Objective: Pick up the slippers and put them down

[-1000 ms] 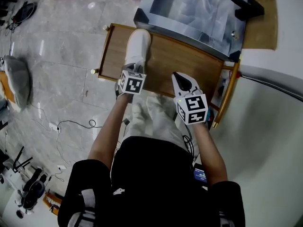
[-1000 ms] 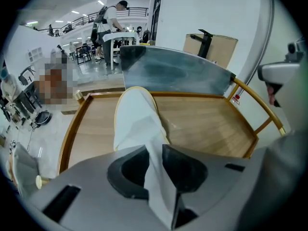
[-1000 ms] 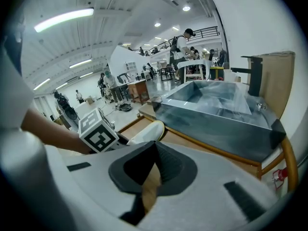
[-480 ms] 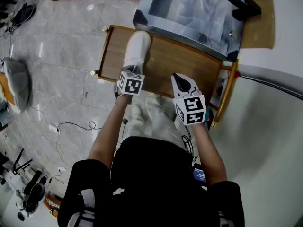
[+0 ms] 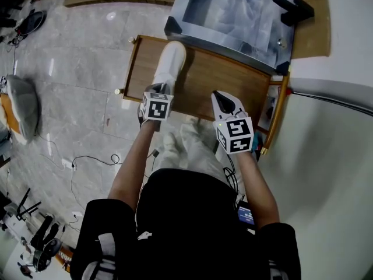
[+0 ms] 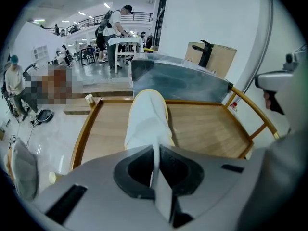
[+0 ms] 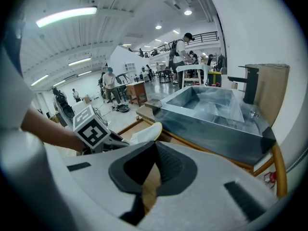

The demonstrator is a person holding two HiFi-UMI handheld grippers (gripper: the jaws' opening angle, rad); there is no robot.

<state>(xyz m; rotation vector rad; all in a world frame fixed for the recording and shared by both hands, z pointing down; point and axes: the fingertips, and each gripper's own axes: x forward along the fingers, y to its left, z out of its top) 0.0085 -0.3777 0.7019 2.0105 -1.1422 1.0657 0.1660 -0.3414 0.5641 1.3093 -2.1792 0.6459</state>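
A white slipper point(image 5: 169, 62) lies lengthwise on the wooden platform point(image 5: 233, 80), toe toward the metal basin. My left gripper point(image 5: 158, 88) is at its heel. Its jaws are closing, and the heel's thin rim is pinched between the pads. In the left gripper view the slipper point(image 6: 147, 117) stretches away from the left gripper point(image 6: 155, 150). My right gripper point(image 5: 218, 94) hovers over the platform's near right part, shut with nothing in it. The right gripper view shows the right gripper point(image 7: 153, 154) with jaws together and the slipper point(image 7: 147, 131) to its left.
A steel basin point(image 5: 233, 13) with a black tap point(image 5: 291, 7) stands behind the platform. A wooden rail point(image 5: 281, 112) runs along the platform's right side by a white wall. A grey object point(image 5: 20, 101) and cables point(image 5: 87, 155) lie on the tiled floor at left.
The left gripper's jaws have closed onto the slipper's heel, and that hand has risen slightly. The right gripper has stayed where it was.
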